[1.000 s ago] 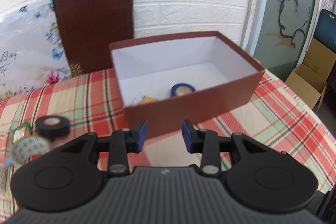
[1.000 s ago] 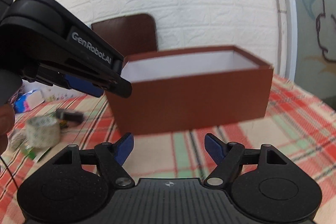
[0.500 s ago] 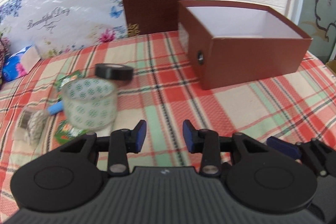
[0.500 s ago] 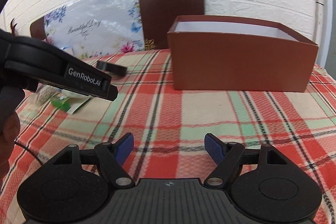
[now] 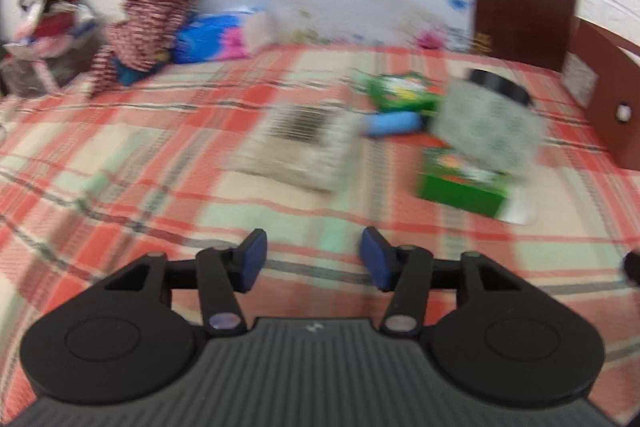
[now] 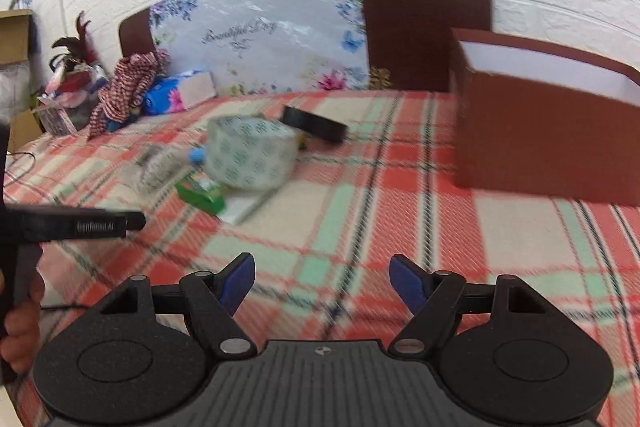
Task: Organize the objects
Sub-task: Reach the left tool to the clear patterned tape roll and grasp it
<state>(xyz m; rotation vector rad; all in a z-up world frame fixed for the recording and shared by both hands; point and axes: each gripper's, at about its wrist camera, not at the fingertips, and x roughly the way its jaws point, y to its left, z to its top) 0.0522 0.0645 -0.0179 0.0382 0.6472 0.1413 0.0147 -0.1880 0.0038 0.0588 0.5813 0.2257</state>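
My left gripper (image 5: pixel 314 259) hangs low over the plaid tablecloth (image 5: pixel 120 155), its jaws opening with nothing between them. Ahead of it, blurred, lie a pale wrapped bundle (image 5: pixel 296 143), a blue tube (image 5: pixel 390 123), a green packet (image 5: pixel 400 91), a green box (image 5: pixel 460 183), a clear patterned tape roll (image 5: pixel 486 131) and a black tape roll (image 5: pixel 498 85). The open brown box (image 6: pixel 548 139) stands at the right. My right gripper (image 6: pixel 322 283) is open and empty, nearer than the patterned tape roll (image 6: pixel 252 155) and the black tape roll (image 6: pixel 314 123).
Along the far edge lie a striped cloth (image 5: pixel 144 15) and a blue tissue pack (image 5: pixel 212 37). A floral board (image 6: pixel 260 39) and a brown chair back (image 6: pixel 424 19) lean on the white brick wall. A hand (image 6: pixel 20 323) holds the left gripper's handle.
The left gripper has swung left from the brown box to the loose objects and dropped lower, and its jaws have widened. The right view has also turned left, so the box sits at its right.
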